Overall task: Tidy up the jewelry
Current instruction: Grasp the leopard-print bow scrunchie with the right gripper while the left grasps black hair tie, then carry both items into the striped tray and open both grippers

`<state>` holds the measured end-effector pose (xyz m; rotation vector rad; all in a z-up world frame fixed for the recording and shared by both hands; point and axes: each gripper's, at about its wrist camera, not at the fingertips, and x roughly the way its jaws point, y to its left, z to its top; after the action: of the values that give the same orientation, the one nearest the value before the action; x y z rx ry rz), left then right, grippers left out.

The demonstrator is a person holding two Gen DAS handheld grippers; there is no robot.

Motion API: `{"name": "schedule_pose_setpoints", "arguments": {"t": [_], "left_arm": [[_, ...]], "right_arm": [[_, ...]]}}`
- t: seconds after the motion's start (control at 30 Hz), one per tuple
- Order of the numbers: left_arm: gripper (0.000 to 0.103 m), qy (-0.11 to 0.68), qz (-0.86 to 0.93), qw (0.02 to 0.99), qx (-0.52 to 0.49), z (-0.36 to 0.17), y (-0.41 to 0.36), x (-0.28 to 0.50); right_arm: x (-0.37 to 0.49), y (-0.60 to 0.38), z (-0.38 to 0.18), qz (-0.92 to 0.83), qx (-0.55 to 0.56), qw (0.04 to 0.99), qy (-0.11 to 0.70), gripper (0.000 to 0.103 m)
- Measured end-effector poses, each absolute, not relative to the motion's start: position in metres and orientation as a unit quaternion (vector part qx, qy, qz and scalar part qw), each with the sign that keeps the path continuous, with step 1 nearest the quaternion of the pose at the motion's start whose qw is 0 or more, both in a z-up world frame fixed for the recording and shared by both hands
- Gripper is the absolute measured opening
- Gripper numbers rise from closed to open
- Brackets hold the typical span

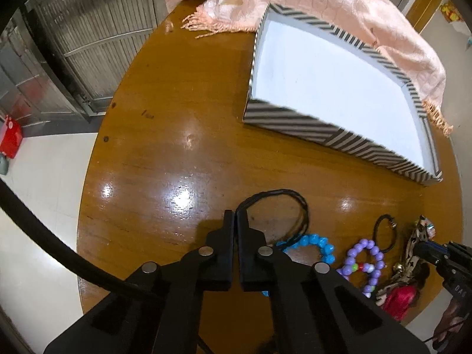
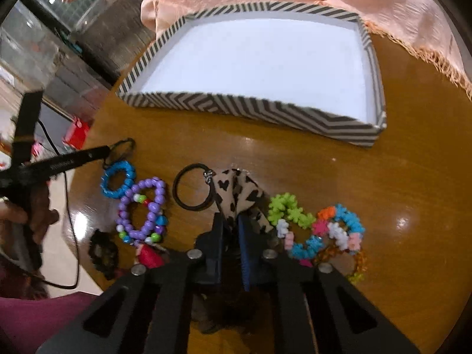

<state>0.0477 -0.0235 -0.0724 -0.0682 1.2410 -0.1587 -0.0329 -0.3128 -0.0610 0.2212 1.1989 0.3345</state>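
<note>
1. Left gripper (image 1: 236,216) pinches a black cord (image 1: 283,203), near the tray (image 1: 318,131).
2. Right gripper (image 2: 231,221) pinches a heart-print scrunchie (image 2: 239,194), near the tray's front wall on the table (image 2: 295,162).

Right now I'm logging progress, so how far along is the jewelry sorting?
Nothing is stored: the striped tray holds nothing. In hand: left gripper pinches a black cord; right gripper clamps the heart-print scrunchie. Blue bracelet, purple bracelet and the rest remain on the table.
</note>
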Motion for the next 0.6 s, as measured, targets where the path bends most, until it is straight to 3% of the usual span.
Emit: {"name": "schedule_pose_setpoints", "arguments": {"t": [0.4, 0.43, 0.53, 0.6], "left_arm": [[0.002, 0.543, -0.112, 0.831, -0.048, -0.021, -0.021, 0.043], [0.002, 0.542, -0.113, 0.831, -0.047, -0.020, -0.022, 0.042], [0.002, 0.544, -0.115, 0.830, -0.046, -0.020, -0.021, 0.040], [0.002, 0.544, -0.114, 0.830, -0.044, -0.019, -0.023, 0.039]], "right_arm": [[-0.038, -0.331, -0.021, 0.168, 0.114, 0.823, 0.531, 0.006], [-0.036, -0.332, -0.025, 0.166, 0.119, 0.817, 0.539, 0.010], [-0.034, -0.325, -0.040, 0.153, 0.106, 0.804, 0.565, 0.058], [-0.035, -0.315, -0.049, 0.154, 0.086, 0.799, 0.574, 0.059]]}}
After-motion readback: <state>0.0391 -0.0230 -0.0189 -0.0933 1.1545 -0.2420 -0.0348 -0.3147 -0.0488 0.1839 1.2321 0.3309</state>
